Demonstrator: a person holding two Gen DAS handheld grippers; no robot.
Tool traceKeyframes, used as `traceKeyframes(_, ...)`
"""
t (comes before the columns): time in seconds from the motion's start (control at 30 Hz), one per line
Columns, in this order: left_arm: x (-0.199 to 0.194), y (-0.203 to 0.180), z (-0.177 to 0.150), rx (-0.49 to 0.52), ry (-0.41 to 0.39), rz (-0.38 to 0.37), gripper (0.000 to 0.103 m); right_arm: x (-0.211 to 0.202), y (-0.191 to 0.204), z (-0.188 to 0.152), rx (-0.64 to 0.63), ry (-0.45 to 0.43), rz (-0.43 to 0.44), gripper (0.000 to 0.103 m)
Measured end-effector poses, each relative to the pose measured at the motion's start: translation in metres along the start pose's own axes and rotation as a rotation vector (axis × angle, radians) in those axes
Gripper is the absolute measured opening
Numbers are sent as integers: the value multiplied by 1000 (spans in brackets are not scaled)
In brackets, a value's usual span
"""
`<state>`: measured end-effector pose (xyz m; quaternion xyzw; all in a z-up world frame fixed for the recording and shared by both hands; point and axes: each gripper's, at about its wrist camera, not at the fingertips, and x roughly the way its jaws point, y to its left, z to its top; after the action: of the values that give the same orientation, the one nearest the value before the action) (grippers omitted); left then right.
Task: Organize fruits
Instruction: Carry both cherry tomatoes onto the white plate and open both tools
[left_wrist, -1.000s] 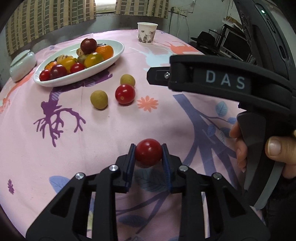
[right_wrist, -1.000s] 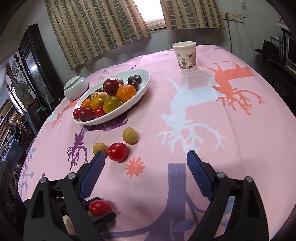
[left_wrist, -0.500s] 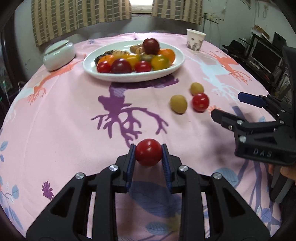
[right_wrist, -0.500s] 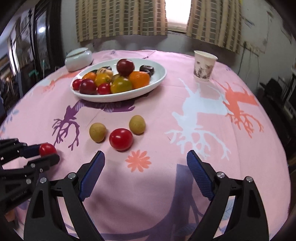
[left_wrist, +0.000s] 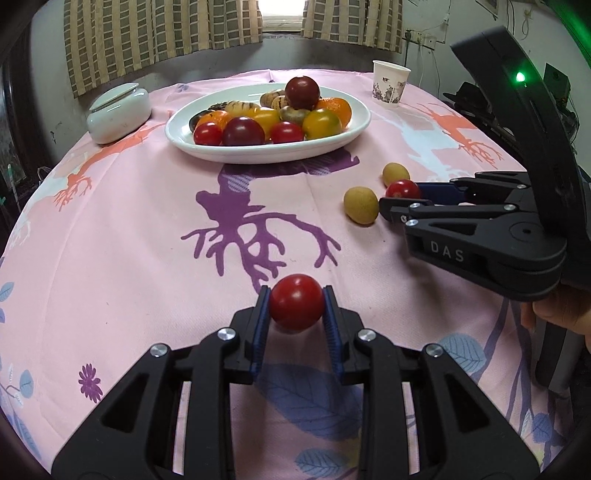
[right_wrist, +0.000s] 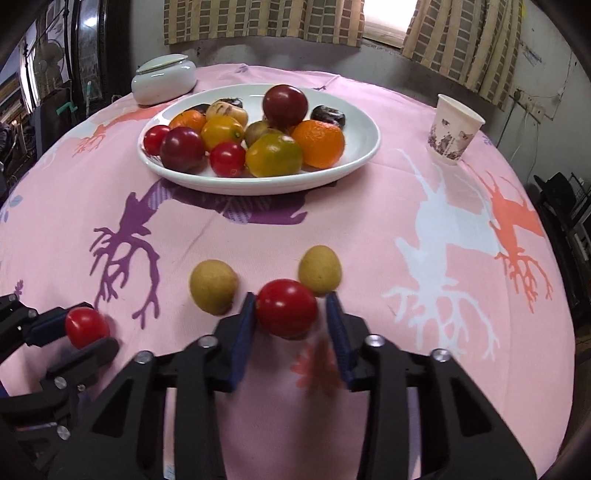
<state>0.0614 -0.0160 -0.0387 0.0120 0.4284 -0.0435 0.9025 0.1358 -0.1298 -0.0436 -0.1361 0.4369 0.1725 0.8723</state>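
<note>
My left gripper is shut on a red cherry tomato, held just above the pink cloth; the same tomato shows at the left of the right wrist view. My right gripper is closing around a second red tomato that lies on the cloth. Its left pad is at the skin, and a sliver of gap remains at the right pad. Two yellow-green fruits lie on either side of this tomato. The white oval plate, heaped with several fruits, stands farther back.
A paper cup stands at the back right. A white lidded jar sits at the back left beside the plate. The round table's edge drops away on both sides. A person's hand holds the right gripper's handle.
My right gripper has come down over the loose red tomato and its jaws have narrowed from wide open to nearly touching it. The left gripper, still holding its tomato, swung towards the plate and then stayed.
</note>
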Motion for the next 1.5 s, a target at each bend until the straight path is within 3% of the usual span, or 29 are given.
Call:
traceKeyframes(0.63, -1, 3, 2, -22, 20, -2, 28, -58, -35, -17, 124, -103, 108, 32)
traceKeyframes(0.77, -7, 17, 27, -47, 18, 10, 28, -70, -34, -3, 100, -144, 115, 32)
traceKeyframes(0.97, -10, 45, 96, -88, -48, 40, 28, -60, -28, 38, 52, -215, 135, 32)
traceKeyframes(1.3, 59, 74, 157, -130, -10, 138, 28, 4, 3, 99, -26, -198, 179, 32)
traceKeyframes(1.33, 62, 77, 159, -144, -13, 136, 30, 8, 5, 101, -30, -200, 174, 32)
traceKeyframes(1.4, 64, 84, 164, -177, -24, 132, 59, 14, 6, 104, -32, -191, 158, 37)
traceKeyframes(1.43, 62, 85, 164, -181, -46, 147, 70, 16, 5, 104, -28, -189, 152, 50)
traceKeyframes(1.47, 59, 85, 164, -174, -68, 162, 70, 14, 2, 102, -17, -207, 146, 58)
traceKeyframes(1.5, 56, 83, 164, -163, -81, 168, 70, 10, -3, 98, -5, -231, 145, 59)
